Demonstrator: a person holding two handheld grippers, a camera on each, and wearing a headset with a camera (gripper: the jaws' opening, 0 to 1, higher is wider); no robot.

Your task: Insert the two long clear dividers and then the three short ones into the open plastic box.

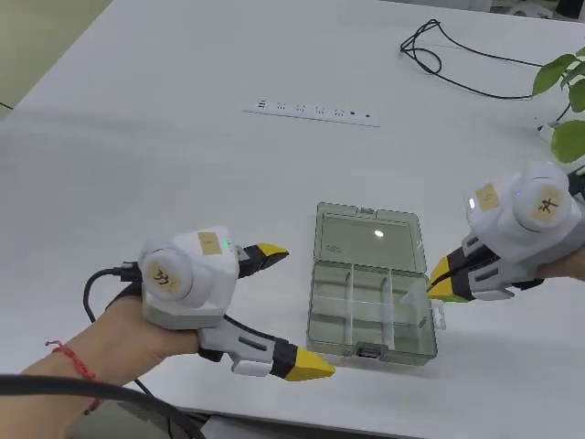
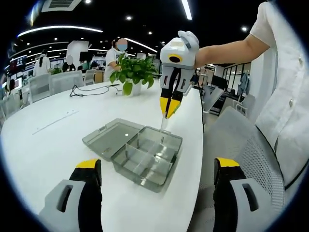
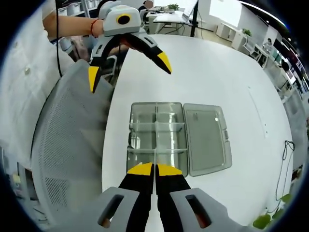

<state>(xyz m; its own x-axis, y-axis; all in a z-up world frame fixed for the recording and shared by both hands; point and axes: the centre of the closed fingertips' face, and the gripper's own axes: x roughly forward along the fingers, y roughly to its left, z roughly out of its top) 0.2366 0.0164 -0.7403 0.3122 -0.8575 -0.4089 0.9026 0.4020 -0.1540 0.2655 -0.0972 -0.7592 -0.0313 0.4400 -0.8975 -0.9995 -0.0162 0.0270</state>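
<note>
The open plastic box (image 1: pixel 324 315) lies on the white table near its front edge, lid (image 1: pixel 368 236) folded back flat. Clear dividers stand in its tray (image 3: pixel 136 140), splitting it into compartments. My right gripper (image 1: pixel 445 279) hovers over the tray's right end, shut on a short clear divider (image 1: pixel 416 297) that hangs down into the box (image 2: pixel 123 157). From the left gripper view, that right gripper (image 2: pixel 169 105) holds the divider (image 2: pixel 163 126) upright over the far compartment. My left gripper (image 1: pixel 292 309) is open and holds nothing, just left of the tray. It appears as the left gripper (image 3: pixel 129 69) beyond the box.
A white power strip (image 1: pixel 311 112) lies on the table beyond the box. A black cable (image 1: pixel 439 55) and a green plant (image 1: pixel 567 101) are at the far right. A grey mesh chair (image 3: pixel 67 145) stands by the table's front edge. People sit at desks in the background.
</note>
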